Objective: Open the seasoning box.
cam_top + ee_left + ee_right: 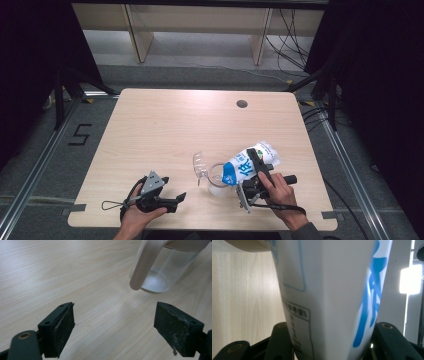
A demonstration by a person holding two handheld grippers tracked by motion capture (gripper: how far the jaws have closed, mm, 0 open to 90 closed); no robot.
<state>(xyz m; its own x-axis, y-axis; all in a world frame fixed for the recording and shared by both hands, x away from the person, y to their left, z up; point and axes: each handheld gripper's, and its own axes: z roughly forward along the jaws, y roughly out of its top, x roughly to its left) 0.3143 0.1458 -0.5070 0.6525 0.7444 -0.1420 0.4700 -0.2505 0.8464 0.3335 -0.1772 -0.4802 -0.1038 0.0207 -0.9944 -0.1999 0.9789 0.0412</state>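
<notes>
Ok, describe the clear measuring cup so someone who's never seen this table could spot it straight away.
Start at the light wooden table and look to its near edge, right of the middle. There the right claw holds a white and blue carton tipped over the clear measuring cup. The cup is the one see-through thing there, standing upright, with a little white in its bottom.

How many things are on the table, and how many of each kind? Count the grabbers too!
Milk cartons: 1, white and blue, tipped over the jug
Clear plastic jugs: 1
Grabbers: 2, the left gripper and the right gripper
Total: 4
</notes>
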